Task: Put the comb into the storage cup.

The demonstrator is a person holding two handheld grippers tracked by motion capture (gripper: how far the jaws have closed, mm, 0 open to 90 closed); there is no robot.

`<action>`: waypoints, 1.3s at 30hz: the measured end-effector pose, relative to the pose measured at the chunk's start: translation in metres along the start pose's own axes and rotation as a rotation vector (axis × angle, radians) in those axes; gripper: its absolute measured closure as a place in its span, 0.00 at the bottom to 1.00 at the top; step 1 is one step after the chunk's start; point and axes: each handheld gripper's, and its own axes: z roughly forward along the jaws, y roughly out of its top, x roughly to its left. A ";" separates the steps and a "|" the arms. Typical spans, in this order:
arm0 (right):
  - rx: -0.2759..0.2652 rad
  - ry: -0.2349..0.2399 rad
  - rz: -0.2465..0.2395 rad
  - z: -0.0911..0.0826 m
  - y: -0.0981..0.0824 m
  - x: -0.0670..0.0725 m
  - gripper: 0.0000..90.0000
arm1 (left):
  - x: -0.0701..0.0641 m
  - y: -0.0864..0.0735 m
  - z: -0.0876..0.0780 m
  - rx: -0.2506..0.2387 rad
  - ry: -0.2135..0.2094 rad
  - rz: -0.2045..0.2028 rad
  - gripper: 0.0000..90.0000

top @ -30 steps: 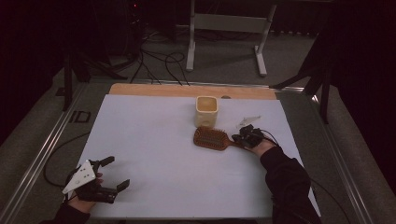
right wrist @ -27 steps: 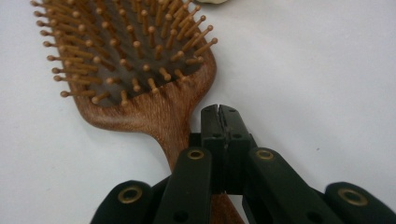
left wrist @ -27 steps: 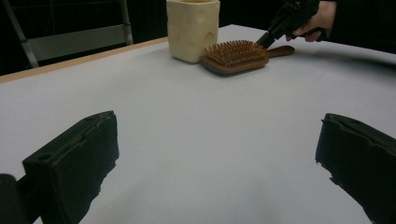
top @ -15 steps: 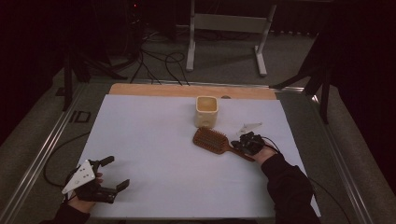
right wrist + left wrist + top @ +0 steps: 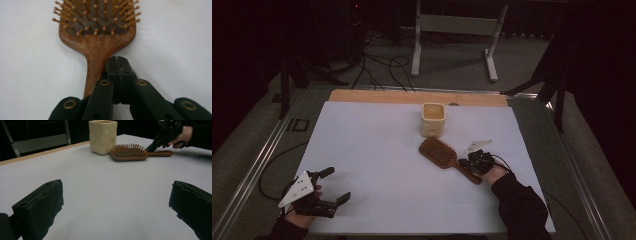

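Note:
A wooden paddle hairbrush (image 5: 443, 152) lies bristles up on the white table, right of centre, with its handle pointing toward the near right. A cream cup (image 5: 433, 119) stands just beyond it. My right gripper (image 5: 468, 162) is shut, nothing between its jaws. In the right gripper view its closed tip (image 5: 117, 61) sits over the right side of the brush's (image 5: 100, 42) handle. My left gripper (image 5: 338, 183) rests open at the near left corner. In the left gripper view its jaws (image 5: 116, 202) stand wide apart over bare table, with the cup (image 5: 103, 136), the brush (image 5: 128, 152) and the right gripper (image 5: 160, 137) far ahead.
The white sheet (image 5: 377, 150) covers the table, with a wooden strip (image 5: 412, 96) along the far edge. Metal rails (image 5: 257, 170) run along both sides. A grey stand (image 5: 452, 30) and cables (image 5: 382, 65) are on the floor behind the table.
My right hand has drawn back toward the near edge, and the brush now lies diagonal, its handle swung nearer. The left gripper has stayed put.

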 end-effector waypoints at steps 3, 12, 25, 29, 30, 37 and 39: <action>0.000 0.004 -0.003 -0.001 -0.001 0.003 1.00 | 0.000 0.000 0.000 0.000 0.000 0.000 0.00; 0.004 0.019 -0.008 -0.003 -0.001 0.014 1.00 | 0.000 0.000 0.000 -0.001 0.000 0.000 0.00; -0.008 -0.024 0.006 -0.019 0.001 0.013 1.00 | -0.001 0.000 0.000 -0.001 -0.002 0.002 0.00; -0.011 -0.041 0.015 -0.027 0.004 0.014 1.00 | -0.001 0.001 0.000 0.000 0.001 0.004 0.00; -0.011 -0.041 0.015 -0.027 0.004 0.014 1.00 | -0.001 0.001 0.000 -0.001 0.000 0.004 0.00; -0.014 -0.073 0.054 -0.040 0.010 0.017 1.00 | -0.001 0.001 0.000 0.000 -0.002 0.003 0.00; -0.019 -0.080 0.060 -0.044 0.012 0.019 1.00 | -0.001 0.001 0.000 0.001 -0.001 0.004 0.00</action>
